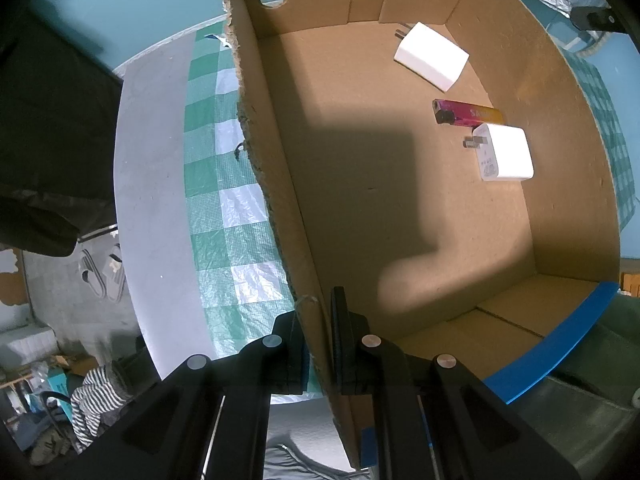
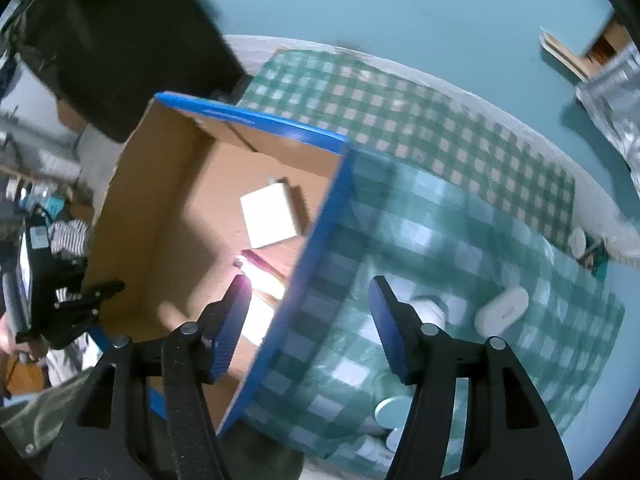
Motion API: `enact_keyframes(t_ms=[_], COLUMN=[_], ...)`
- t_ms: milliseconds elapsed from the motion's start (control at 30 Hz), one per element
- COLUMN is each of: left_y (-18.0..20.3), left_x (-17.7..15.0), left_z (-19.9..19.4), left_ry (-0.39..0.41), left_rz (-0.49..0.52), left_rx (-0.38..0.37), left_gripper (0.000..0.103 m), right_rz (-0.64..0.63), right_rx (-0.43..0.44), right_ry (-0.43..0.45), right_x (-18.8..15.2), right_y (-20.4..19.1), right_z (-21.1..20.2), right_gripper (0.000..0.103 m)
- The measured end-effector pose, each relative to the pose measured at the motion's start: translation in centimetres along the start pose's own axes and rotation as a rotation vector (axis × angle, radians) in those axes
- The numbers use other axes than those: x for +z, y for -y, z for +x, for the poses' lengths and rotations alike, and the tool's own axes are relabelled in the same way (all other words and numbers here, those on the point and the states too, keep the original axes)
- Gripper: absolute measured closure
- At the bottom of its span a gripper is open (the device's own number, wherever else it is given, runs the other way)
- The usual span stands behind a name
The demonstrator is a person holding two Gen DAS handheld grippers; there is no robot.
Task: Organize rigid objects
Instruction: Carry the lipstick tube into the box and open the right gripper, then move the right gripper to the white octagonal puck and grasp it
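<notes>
A cardboard box (image 1: 568,128) with blue tape on its rims stands on a green checked tablecloth (image 1: 224,216). In it lie two white plug adapters (image 1: 431,56) (image 1: 505,153) and a pink lighter (image 1: 466,113). My left gripper (image 1: 318,312) is shut on the box's left wall, one finger inside and one outside. My right gripper (image 2: 310,300) is open and empty, hovering over the box's blue-edged wall (image 2: 316,240). One adapter (image 2: 270,220) and the lighter (image 2: 260,262) show in the right wrist view. A white oblong case (image 2: 502,312) lies on the cloth outside the box.
Round white and pale lids (image 2: 394,410) lie on the cloth near its front edge, and a small white disc (image 2: 577,242) sits at the right. A dark chair or bag (image 2: 120,40) stands beyond the box. Slippers (image 1: 102,276) lie on the floor at the left.
</notes>
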State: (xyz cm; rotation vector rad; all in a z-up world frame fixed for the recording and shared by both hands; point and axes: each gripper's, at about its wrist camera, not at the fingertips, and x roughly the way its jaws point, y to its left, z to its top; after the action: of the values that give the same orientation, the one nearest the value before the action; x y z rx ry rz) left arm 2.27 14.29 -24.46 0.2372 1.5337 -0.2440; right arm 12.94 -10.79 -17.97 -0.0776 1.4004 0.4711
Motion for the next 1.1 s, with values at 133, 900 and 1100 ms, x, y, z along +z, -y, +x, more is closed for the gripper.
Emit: enact_keyframes(t_ms=[133, 900, 1100], left_y=[0.0, 0.2, 0.2], left_x=[0.0, 0.3, 0.3], left_z=[0.1, 0.2, 0.1], left_ry=[0.000, -0.008, -0.013], left_rz=[0.001, 0.010, 0.009], left_rx=[0.003, 0.008, 0.006], left_gripper=[0.094, 0.094, 0.094], right_rz=[0.083, 0.524, 0.578], right_rx=[0.000, -0.018, -0.039], right_ry=[-0.008, -0.137, -0.161], right_x=[-0.8, -5.7, -6.0], right_y=[2.5, 12.2, 12.5], right_z=[0.1, 7.8, 9.9], right_gripper=[0.041, 0.041, 0.041])
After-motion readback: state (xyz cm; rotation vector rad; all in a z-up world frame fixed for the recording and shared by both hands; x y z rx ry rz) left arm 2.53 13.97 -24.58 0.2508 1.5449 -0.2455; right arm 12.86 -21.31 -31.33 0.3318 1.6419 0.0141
